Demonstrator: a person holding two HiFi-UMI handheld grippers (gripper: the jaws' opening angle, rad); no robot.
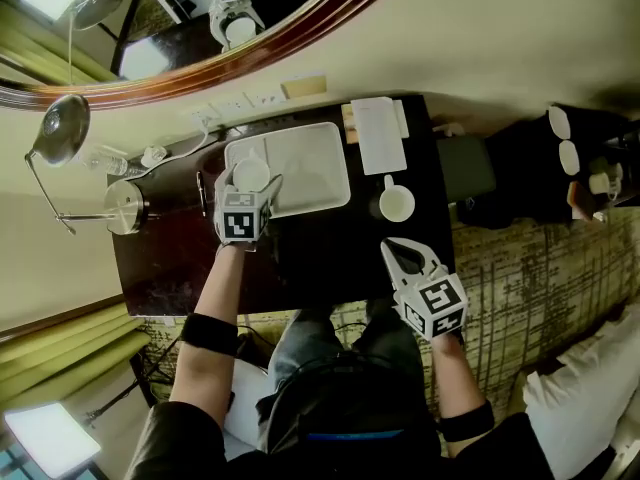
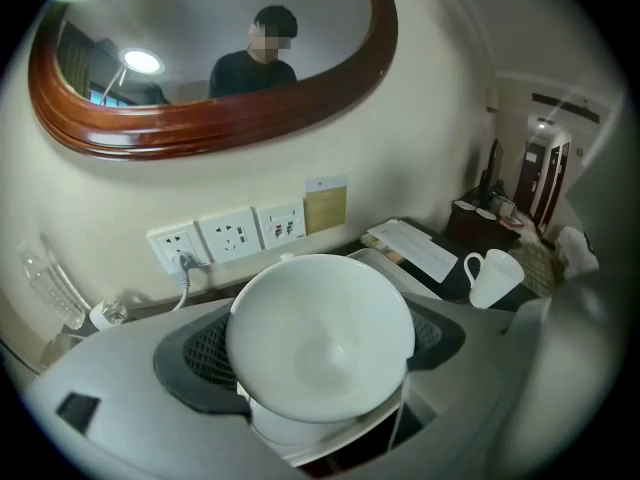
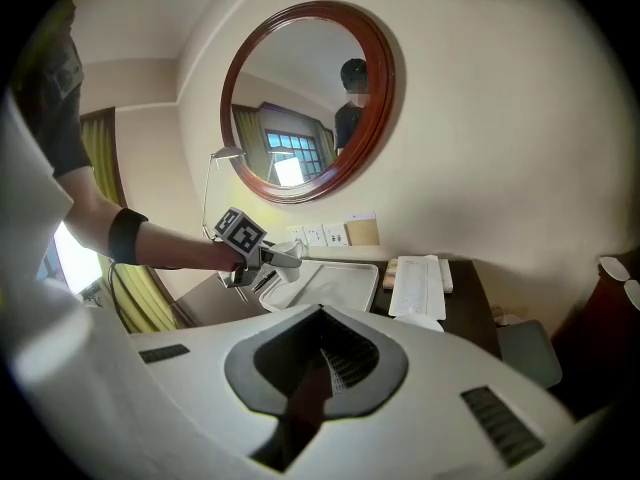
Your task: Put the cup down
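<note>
Head view: dark table (image 1: 330, 258) seen from above, white tray (image 1: 320, 163) at its back. At the tray's left edge, left hand-held gripper (image 1: 246, 183) clamped on a white cup (image 1: 251, 173); resting or lifted, hard to tell. Nearer the body, right hand-held gripper (image 1: 402, 255) clenched and empty, close to a mug (image 1: 397, 205) standing right of the tray.

Left gripper view: cup (image 2: 320, 338) filling the gap between the jaws, pads pressed on its sides, mouth tipped toward the camera. Judged risk: let go at this tilt, likely to topple or roll rather than stand.

Right gripper view: jaws shut together, nothing between. Beyond them, left hand-held gripper (image 3: 262, 258) with the cup at the near left corner of the tray (image 3: 340, 283). Further judged risks: set down astride the rim, a rocking cup and a slide onto the table; too light a squeeze on smooth walls, a slip before touchdown; a careless right-hand swing, a knocked mug
</note>
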